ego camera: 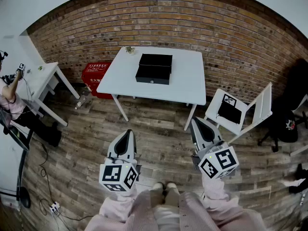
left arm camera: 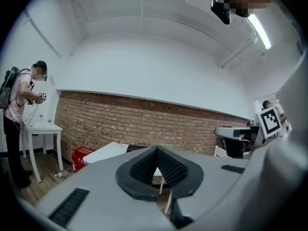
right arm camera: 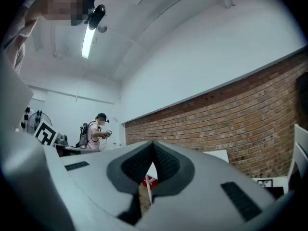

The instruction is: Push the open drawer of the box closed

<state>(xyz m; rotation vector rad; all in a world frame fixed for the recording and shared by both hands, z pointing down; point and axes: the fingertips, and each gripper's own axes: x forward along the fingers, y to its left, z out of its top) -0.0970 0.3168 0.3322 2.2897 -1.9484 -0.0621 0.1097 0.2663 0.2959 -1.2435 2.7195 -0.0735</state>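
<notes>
A black box (ego camera: 155,60) sits on the white table (ego camera: 187,81) by the brick wall, its drawer (ego camera: 152,75) pulled out toward me. Both grippers hover low over the wooden floor, well short of the table. My left gripper (ego camera: 127,134) points at the table's near left side with its jaws pressed together and nothing between them; the left gripper view shows them meeting (left arm camera: 156,151). My right gripper (ego camera: 196,122) is also shut and empty, its jaws touching (right arm camera: 153,147) in the right gripper view.
A red crate (ego camera: 95,75) stands under the table's left end. A small white side table (ego camera: 42,77) and a person (ego camera: 10,97) are at far left. A white folding chair (ego camera: 243,113) and a black office chair (ego camera: 288,110) stand at right. A power strip (ego camera: 53,207) lies on the floor.
</notes>
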